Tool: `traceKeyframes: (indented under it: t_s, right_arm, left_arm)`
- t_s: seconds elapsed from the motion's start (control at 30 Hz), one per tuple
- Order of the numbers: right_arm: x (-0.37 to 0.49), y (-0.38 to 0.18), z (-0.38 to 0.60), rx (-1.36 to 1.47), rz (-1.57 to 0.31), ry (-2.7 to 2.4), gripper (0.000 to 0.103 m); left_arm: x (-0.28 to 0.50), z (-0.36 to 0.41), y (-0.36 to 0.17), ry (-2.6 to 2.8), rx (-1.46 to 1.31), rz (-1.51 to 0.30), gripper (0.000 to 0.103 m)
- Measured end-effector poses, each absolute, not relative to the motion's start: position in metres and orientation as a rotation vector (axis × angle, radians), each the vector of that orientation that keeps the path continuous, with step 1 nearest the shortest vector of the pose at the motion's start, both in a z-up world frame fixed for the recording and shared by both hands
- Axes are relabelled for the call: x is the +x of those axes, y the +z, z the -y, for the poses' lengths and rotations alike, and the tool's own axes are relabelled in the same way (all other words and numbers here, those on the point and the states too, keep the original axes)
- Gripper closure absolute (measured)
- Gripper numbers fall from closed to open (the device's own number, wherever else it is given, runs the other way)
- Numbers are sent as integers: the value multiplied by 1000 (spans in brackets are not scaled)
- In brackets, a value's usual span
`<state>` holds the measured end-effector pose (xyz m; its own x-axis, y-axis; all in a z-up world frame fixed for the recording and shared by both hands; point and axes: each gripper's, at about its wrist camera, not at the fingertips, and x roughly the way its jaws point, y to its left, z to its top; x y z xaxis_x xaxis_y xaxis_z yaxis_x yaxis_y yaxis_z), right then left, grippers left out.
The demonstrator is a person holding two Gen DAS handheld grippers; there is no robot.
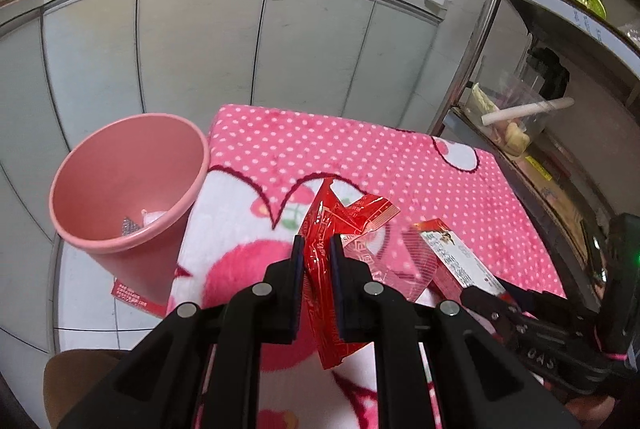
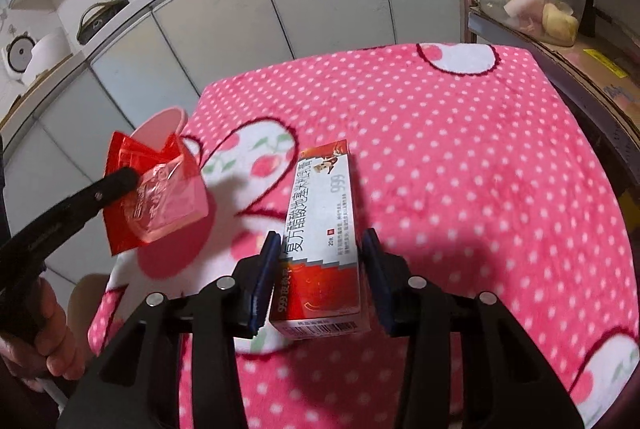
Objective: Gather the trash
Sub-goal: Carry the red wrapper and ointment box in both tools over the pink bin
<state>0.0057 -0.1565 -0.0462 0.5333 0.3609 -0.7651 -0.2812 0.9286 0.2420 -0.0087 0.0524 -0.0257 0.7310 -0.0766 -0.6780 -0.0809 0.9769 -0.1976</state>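
Two pieces of trash are already off the table, one per gripper, so what matters now is which load sits closer to the bin.

Left wrist view: your left gripper (image 1: 314,261) has its fingers pinching the red snack wrapper (image 1: 324,249), which stands on edge between the pads with its long axis running away from you, crumpled top flopping right. The pink trash bin (image 1: 132,185) stands just off the left edge of the pink polka-dot blanket (image 1: 400,165), ahead and to the left of those fingers. Something small lies at its bottom already, maybe foil and a scrap of paper, hard to tell. So you'd swing left, not forward.

Right wrist view: your right gripper (image 2: 320,273) is clamped on the ointment box (image 2: 322,221) across its narrow width, long axis pointing straight out along the fingers, barcode end toward you. The bin's rim barely peeks out behind the wrapper, well off to the left, so your left hand is clearly nearer and I'd say it should drop first.
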Motion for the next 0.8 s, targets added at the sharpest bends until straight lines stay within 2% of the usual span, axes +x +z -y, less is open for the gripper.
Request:
traceKeyframes:
  t_s: [0.8]
  right_arm:
    - [-36, -45, 151, 77, -1013, 354, 60]
  left_arm:
    - [-45, -38, -29, -11, -141, -739, 91]
